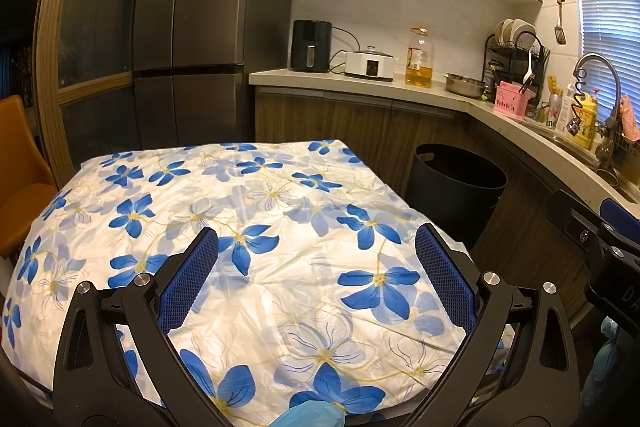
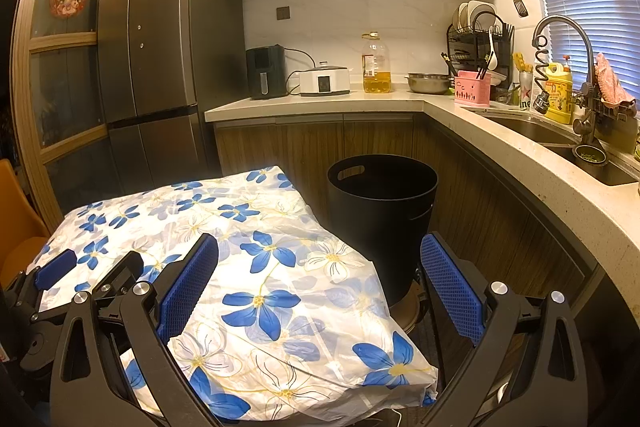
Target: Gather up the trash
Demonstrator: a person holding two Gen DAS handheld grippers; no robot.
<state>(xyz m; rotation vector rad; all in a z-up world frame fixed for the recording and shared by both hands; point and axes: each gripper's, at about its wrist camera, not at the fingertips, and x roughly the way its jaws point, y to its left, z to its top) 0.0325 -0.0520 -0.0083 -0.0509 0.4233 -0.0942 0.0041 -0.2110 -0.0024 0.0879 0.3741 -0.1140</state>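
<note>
A black round trash bin (image 1: 456, 187) stands on the floor to the right of the table; it also shows in the right wrist view (image 2: 382, 215). The table wears a white cloth with blue flowers (image 1: 248, 235), also seen in the right wrist view (image 2: 256, 267). My left gripper (image 1: 316, 251) is open and empty above the cloth. My right gripper (image 2: 320, 259) is open and empty over the table's right edge, near the bin. I see no loose trash on the cloth. A blue gloved bit (image 1: 308, 415) shows at the bottom edge.
A kitchen counter (image 2: 320, 105) runs along the back and right, with an air fryer (image 2: 265, 71), a cooker, an oil bottle (image 2: 375, 65), a steel bowl and a sink (image 2: 560, 139). A grey fridge (image 2: 160, 59) stands at the back left. An orange chair (image 1: 20, 179) is at the left.
</note>
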